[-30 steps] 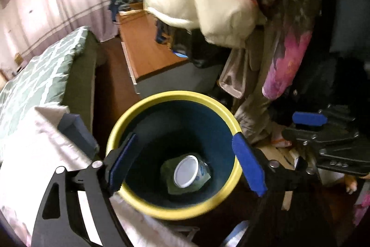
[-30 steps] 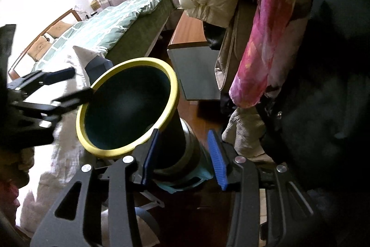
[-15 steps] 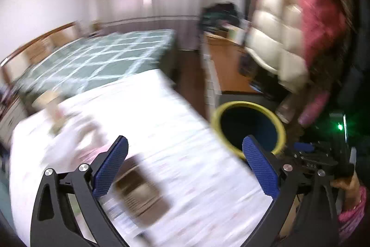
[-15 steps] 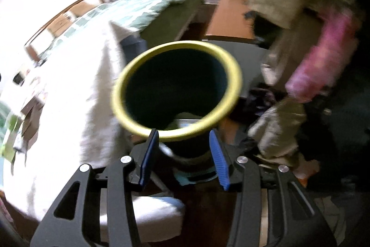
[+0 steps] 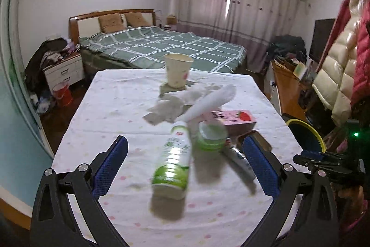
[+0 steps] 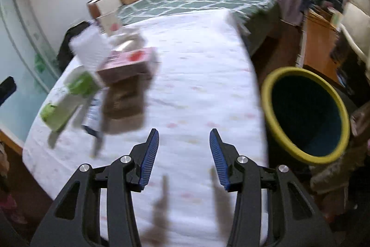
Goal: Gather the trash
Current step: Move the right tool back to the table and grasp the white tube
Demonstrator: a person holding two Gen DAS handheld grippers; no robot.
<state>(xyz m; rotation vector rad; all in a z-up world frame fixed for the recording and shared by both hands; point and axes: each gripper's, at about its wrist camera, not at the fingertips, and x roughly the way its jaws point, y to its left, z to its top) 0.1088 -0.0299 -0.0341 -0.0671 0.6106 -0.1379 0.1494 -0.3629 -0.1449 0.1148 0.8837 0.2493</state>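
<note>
Now both claws — left (image 5: 185,166), right (image 6: 184,156) — hover agape over table (image 5: 115,108).

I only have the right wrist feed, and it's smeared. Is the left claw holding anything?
Observer: No. The left claw is open and empty, with a green bottle lying on its side just ahead of it.
Operator: What's the pale blur behind the pink box?
Observer: Crumpled tissue, lying loose on the table.
Operator: Is anything standing upright?
Observer: One paper cup, upright at the far end of the table.
</note>
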